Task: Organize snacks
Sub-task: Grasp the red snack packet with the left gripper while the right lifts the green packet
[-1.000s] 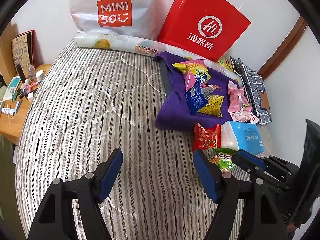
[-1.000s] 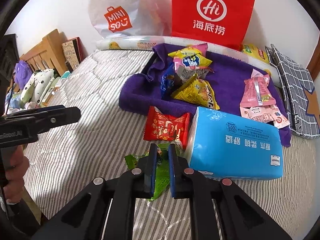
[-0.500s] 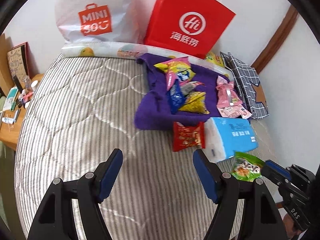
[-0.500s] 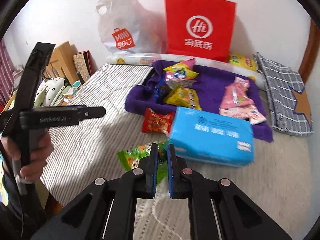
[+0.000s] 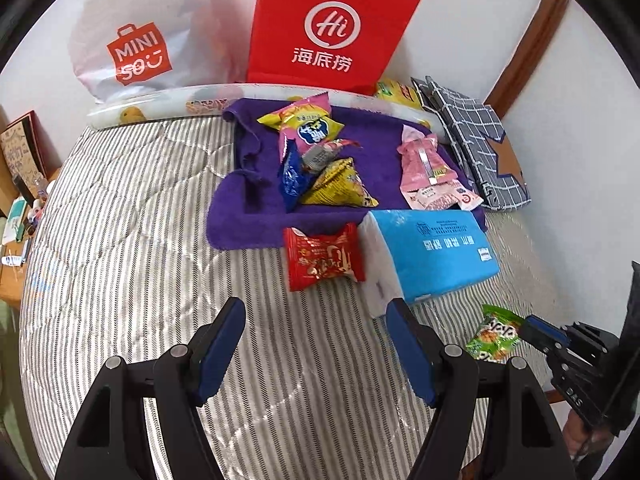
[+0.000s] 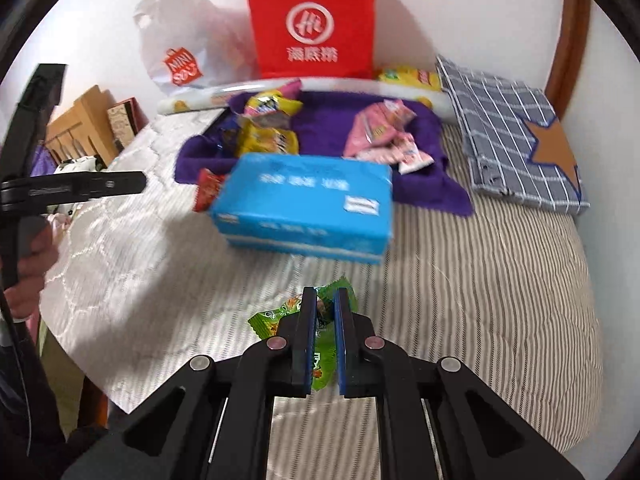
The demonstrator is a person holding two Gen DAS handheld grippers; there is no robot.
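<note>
My right gripper (image 6: 323, 300) is shut on a green snack packet (image 6: 280, 314) and holds it above the striped mattress (image 6: 480, 280), in front of the blue tissue pack (image 6: 304, 204). In the left wrist view the green packet (image 5: 494, 338) hangs from the right gripper (image 5: 524, 330) at the right. My left gripper (image 5: 316, 320) is open and empty above the mattress. A red snack packet (image 5: 322, 258) lies just ahead of it. Several snack packets, yellow (image 5: 340, 184), blue (image 5: 292, 178) and pink (image 5: 428, 164), lie on a purple towel (image 5: 248, 208).
A red paper bag (image 5: 328, 28) and a white Miniso bag (image 5: 136, 48) stand against the wall. A checked grey cloth (image 5: 476, 140) lies at the right. A wooden bedside table (image 5: 16, 220) with small items sits at the left.
My right gripper has lifted the green packet off the mattress and carried it right and back, away from the red packet and tissue pack. My left gripper stayed open.
</note>
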